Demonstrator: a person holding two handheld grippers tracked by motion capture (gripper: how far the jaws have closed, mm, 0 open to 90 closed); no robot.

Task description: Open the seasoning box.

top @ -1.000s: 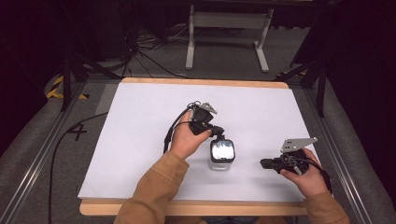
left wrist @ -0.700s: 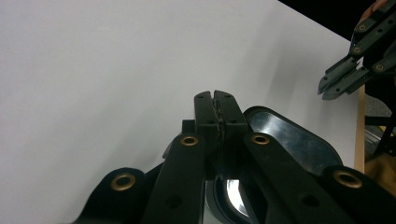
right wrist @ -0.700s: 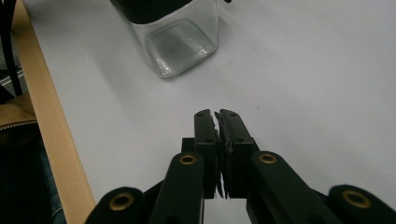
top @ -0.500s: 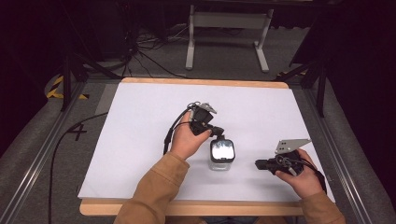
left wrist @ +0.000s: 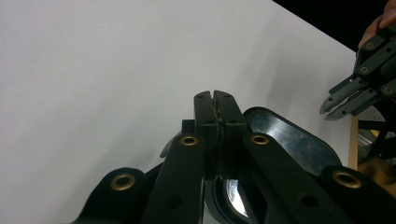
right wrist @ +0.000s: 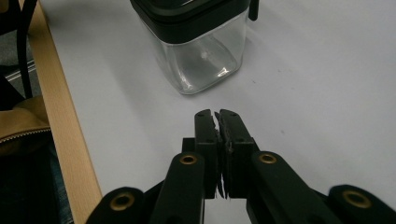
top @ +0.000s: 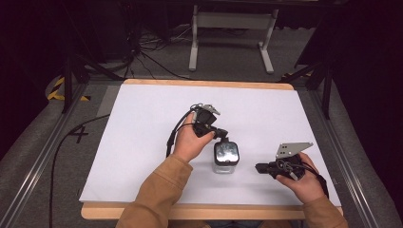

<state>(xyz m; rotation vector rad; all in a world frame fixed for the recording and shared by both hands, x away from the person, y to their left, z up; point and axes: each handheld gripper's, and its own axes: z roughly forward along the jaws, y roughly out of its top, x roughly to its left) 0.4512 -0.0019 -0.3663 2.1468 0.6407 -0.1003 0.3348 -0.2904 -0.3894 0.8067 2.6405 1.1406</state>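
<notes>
Your left tool (top: 222,135) sits at the back edge of the black lid (top: 226,153) on the clear square jar (right wrist: 198,60), which stands upright on the white worktop (top: 142,123) a little toward your side of its middle, between your two hands. In the left gripper view the jaws are pressed together with the glossy lid just beyond and below them; whether they pinch a tab or lip of the lid you cannot tell from here, since the contact point is hidden behind the jaws themselves. Your right tool (top: 260,167) hangs near the jar's right side, clear of it and pointing at it, and its jaws are closed on nothing (the right gripper view shows bare worktop between the tips and the jar wall). The jar looks empty and the lid looks seated all round, so the job appears to be at its start: the lid is on and nothing has been lifted. What seems left is to steady the jar body with the right tool, which would first need to open, and then work the lid free.
</notes>
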